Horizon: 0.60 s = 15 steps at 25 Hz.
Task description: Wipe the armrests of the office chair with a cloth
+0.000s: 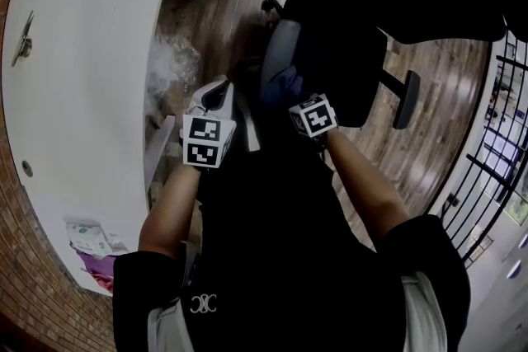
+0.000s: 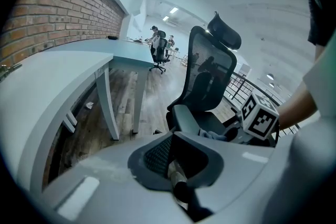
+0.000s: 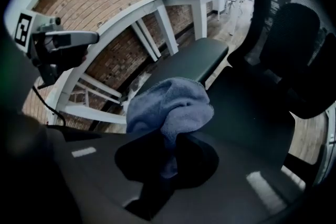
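Note:
The black office chair (image 1: 346, 37) stands just ahead of me, with a grey left armrest (image 1: 280, 52) and a right armrest (image 1: 406, 99). My right gripper (image 1: 290, 92) is shut on a blue cloth (image 1: 285, 84), which hangs bunched over the near end of the left armrest. In the right gripper view the cloth (image 3: 170, 106) bulges out of the right gripper (image 3: 168, 150) in front of the armrest pad (image 3: 191, 63). My left gripper (image 1: 216, 95) hovers left of the chair, holds nothing and looks shut. Its own view shows the armrest (image 2: 190, 117) and the chair's mesh back (image 2: 207, 73).
A curved white desk (image 1: 82, 78) runs along my left, its legs (image 2: 107, 105) close to the chair. A clear plastic bag (image 1: 173, 63) lies under it and papers (image 1: 91, 237) sit on its near end. A black railing (image 1: 502, 124) is at the right. Seated people (image 2: 157, 42) are far off.

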Each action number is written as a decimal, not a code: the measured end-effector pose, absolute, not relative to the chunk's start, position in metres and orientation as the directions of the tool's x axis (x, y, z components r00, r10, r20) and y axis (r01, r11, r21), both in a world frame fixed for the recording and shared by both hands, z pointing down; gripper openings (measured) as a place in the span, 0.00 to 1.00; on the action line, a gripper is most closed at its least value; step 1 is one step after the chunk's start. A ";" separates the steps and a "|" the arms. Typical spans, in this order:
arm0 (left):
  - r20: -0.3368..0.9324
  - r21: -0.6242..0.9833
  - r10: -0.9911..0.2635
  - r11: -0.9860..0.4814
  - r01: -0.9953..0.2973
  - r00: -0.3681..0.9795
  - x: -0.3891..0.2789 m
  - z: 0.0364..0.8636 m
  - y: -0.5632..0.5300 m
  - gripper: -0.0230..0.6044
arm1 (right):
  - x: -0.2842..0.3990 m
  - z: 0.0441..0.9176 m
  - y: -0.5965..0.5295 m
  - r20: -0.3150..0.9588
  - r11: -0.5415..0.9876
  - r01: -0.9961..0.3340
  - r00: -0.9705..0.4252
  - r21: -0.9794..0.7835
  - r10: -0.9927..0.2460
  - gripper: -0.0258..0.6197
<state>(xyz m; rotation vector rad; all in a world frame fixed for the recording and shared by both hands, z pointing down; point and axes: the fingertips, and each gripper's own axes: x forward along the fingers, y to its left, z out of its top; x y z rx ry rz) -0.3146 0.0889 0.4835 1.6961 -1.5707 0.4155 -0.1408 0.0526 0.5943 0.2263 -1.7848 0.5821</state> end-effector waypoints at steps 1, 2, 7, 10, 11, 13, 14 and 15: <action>0.692 0.316 -0.697 0.061 -0.947 0.187 -0.313 0.484 0.090 0.04 | -0.141 0.590 0.060 0.943 0.872 -0.404 -0.288 -0.277 0.166 0.12; 0.691 0.320 -0.698 0.063 -0.946 0.187 -0.312 0.484 0.091 0.04 | -0.142 0.585 0.066 0.941 0.888 -0.361 -0.283 -0.284 0.186 0.12; 0.691 0.328 -0.701 0.090 -0.940 0.174 -0.311 0.491 0.098 0.04 | -0.159 0.560 0.095 0.916 0.929 -0.119 -0.249 -0.351 0.314 0.12; 0.689 0.332 -0.708 0.114 -0.936 0.158 -0.315 0.494 0.102 0.04 | -0.187 0.557 0.106 0.905 0.932 -0.021 -0.250 -0.361 0.345 0.12; 0.688 0.333 -0.710 0.123 -0.935 0.151 -0.316 0.493 0.104 0.04 | -0.195 0.559 0.106 0.909 0.938 0.006 -0.243 -0.347 0.338 0.12; 0.686 0.328 -0.716 0.142 -0.934 0.132 -0.319 0.491 0.108 0.04 | -0.209 0.564 0.103 0.921 0.947 0.057 -0.220 -0.317 0.322 0.12; 0.685 0.324 -0.718 0.151 -0.934 0.121 -0.322 0.490 0.110 0.04 | -0.216 0.566 0.101 0.924 0.948 0.079 -0.211 -0.309 0.319 0.12; 0.685 0.321 -0.720 0.161 -0.933 0.111 -0.325 0.489 0.112 0.04 | -0.224 0.567 0.099 0.925 0.947 0.099 -0.208 -0.304 0.319 0.12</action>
